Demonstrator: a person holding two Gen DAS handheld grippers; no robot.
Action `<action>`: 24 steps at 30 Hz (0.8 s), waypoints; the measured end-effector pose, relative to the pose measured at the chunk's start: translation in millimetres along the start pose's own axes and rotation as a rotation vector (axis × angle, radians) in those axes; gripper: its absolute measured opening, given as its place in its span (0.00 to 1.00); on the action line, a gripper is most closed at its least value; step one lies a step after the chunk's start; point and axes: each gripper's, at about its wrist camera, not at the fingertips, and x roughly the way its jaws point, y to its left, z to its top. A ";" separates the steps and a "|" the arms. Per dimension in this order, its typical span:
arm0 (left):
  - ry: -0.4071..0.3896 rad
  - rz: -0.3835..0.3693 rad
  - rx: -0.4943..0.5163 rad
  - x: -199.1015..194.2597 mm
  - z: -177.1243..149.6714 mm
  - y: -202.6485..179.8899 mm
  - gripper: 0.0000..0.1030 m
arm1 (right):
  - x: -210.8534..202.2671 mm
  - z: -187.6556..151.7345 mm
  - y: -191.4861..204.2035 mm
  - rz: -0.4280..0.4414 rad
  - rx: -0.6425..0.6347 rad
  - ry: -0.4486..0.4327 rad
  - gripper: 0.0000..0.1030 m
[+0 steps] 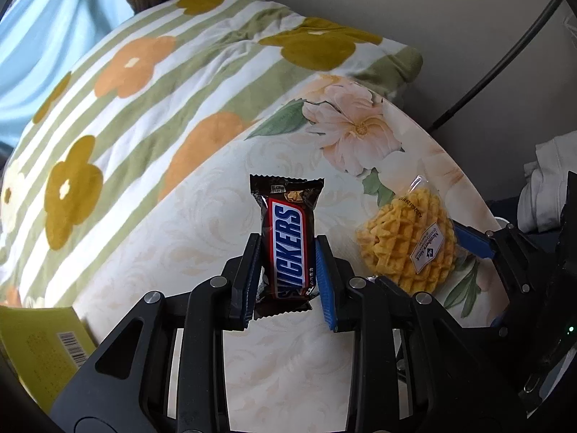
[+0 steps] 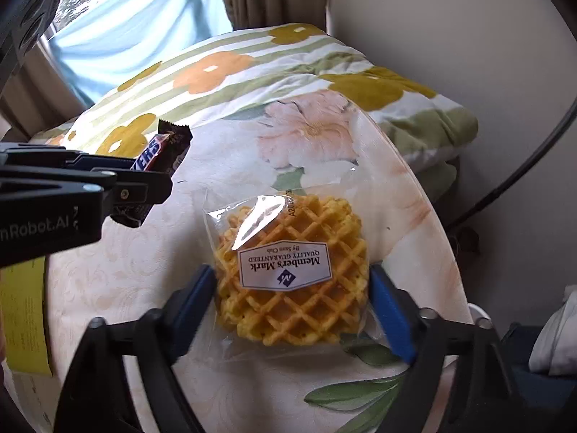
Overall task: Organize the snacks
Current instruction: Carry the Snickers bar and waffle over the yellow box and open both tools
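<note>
Here, I count two snacks, one in each of my grippers. My left gripper (image 1: 288, 274) has its fingers (image 1: 326, 281) closed narrow on the single Snickers bar (image 1: 286, 241), pinching the glossy brown wrapper by its long sides; the bar points away from me, its crimped far end clear of the pads. From the right wrist view the same bar (image 2: 158, 155) sticks out past the black fingers and appears lifted above the table (image 2: 144, 274), though I cannot tell for certain.

My right gripper (image 2: 292, 299) has its blue-padded fingers (image 2: 387, 310) spread wider, pressing the sides of the one waffle cookie pack (image 2: 292, 274). It is a round, golden, lattice-patterned cookie in clear crinkly film with a white label. It sits low over the table; whether it rests there I cannot tell. In the left view the pack (image 1: 407, 238) is just to the right of the bar.

The table wears a smooth cream cover printed with pale flowers and green leaves. Behind it lies one soft, rumpled quilt (image 1: 144, 83), striped green and white with orange and mustard flowers. One yellow box (image 1: 39, 353) with a barcode sits at the table's left edge.
</note>
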 end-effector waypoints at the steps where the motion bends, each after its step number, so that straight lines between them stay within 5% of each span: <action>1: -0.005 0.003 -0.005 -3.7 -0.7 1.2 0.25 | -1.3 0.9 0.4 0.008 -0.006 0.003 0.70; 9: -0.074 0.018 -0.064 -49.5 -8.8 14.5 0.25 | -27.0 5.3 -1.6 0.050 0.010 -0.027 0.65; 15: -0.162 0.028 -0.125 -107.2 -20.5 30.8 0.25 | -76.8 23.9 17.6 0.091 -0.046 -0.130 0.65; 24: -0.293 0.104 -0.264 -198.5 -72.3 91.3 0.25 | -142.4 54.4 92.5 0.217 -0.194 -0.232 0.65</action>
